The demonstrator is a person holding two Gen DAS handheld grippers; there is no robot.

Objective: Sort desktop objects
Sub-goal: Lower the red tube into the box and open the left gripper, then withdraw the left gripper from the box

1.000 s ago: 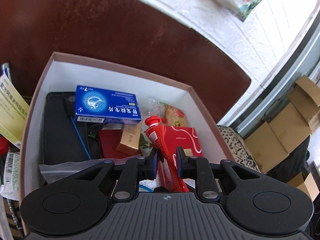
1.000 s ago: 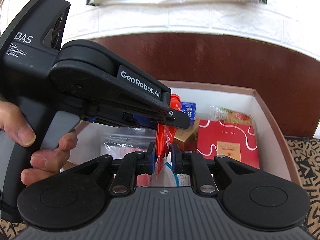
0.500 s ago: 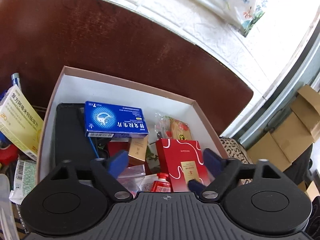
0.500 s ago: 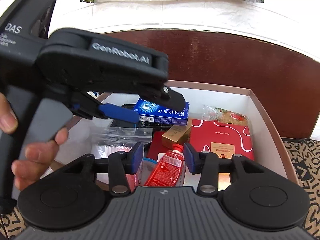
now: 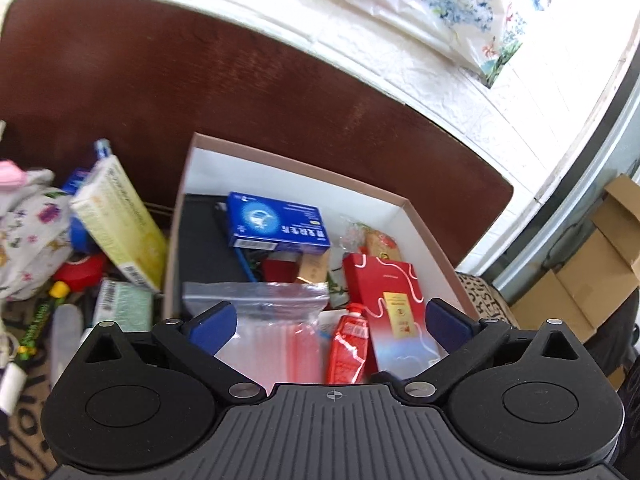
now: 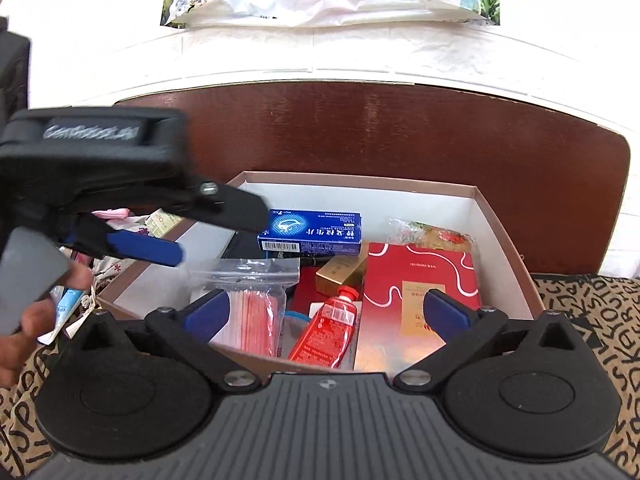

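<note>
Both my claws have just been opening and stand spread with nothing between the pads: the left gripper (image 5: 328, 324) and the right gripper (image 6: 326, 312) hover at the near edge of the cardboard box (image 6: 504, 220). The red tube (image 6: 326, 330) lies flat inside, between the zip bag (image 6: 252, 296) and the red packet (image 6: 424, 276), so it's sorted.

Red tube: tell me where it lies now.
In both wrist views the red tube lies in the box, near its front edge, between the zip bag and the red booklet.
</note>
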